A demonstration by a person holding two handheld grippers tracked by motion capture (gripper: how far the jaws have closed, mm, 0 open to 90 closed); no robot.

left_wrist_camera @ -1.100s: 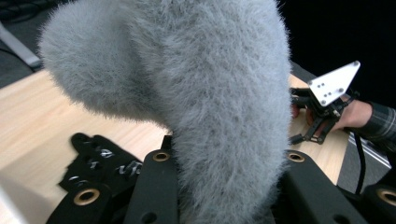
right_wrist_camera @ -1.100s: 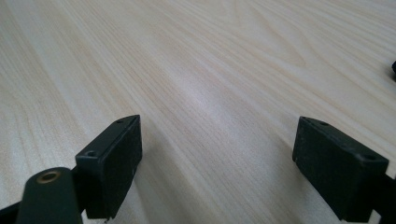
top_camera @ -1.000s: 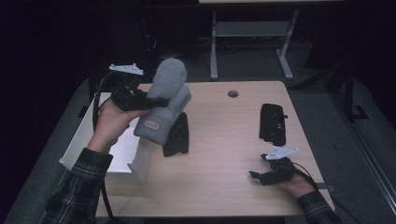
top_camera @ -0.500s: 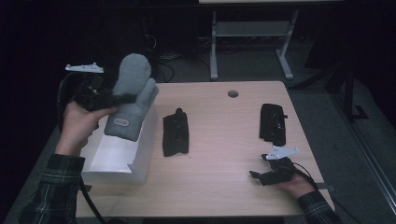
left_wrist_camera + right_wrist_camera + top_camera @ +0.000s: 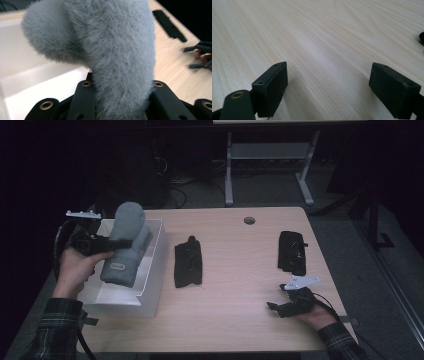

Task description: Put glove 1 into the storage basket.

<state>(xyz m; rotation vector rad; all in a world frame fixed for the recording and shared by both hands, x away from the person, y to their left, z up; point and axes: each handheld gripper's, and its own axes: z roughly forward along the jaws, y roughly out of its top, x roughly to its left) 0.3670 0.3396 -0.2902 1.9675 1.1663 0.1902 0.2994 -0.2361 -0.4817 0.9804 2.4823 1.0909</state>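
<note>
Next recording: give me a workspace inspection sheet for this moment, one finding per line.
Surface: light wooden table, with a round grommet hole near the far edge.
Job's things: grey fuzzy slipper held over the white bin at the table's left; it does not yet rest inside.
Clutter: two black items lie flat on the table, one at centre, one at the right; I cannot tell what they are.
Grippers: left gripper shut on the slipper; right gripper open, low over bare wood.
Cables: a black cable loops from the left gripper; more lie on the floor behind the table.
Surroundings: dark room, a metal table frame behind.
</note>
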